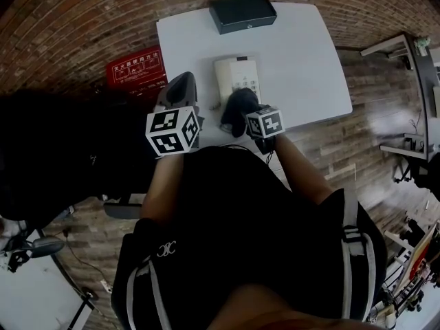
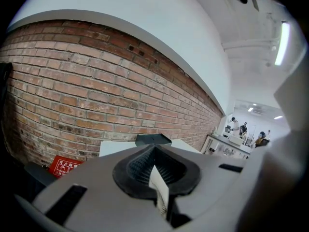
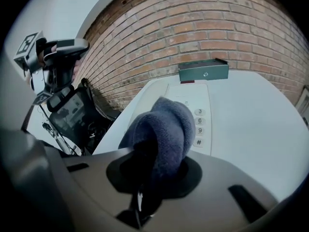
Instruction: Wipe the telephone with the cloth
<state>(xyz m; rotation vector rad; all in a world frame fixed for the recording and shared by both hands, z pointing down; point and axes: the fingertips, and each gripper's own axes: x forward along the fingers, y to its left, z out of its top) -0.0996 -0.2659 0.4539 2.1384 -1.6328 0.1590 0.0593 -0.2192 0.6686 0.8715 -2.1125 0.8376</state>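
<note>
A white telephone (image 1: 236,80) lies in the middle of the white table (image 1: 309,67); in the right gripper view its keypad (image 3: 199,124) shows 3, 6, 9 and #. My right gripper (image 1: 242,112) is shut on a bunched dark blue cloth (image 3: 166,127), which rests over the telephone's (image 3: 193,98) near left part and hides the handset side. My left gripper (image 1: 179,86) hovers at the table's left front edge, apart from the telephone. In the left gripper view its jaws (image 2: 157,178) stand together, tilted up toward the brick wall, with nothing held.
A black box (image 1: 242,11) sits at the table's far edge against the brick wall. A red sign (image 1: 135,69) lies left of the table. A stand with a marker cube (image 3: 55,52) and a screen (image 3: 72,112) are to the left. Shelving (image 1: 405,95) stands at the right.
</note>
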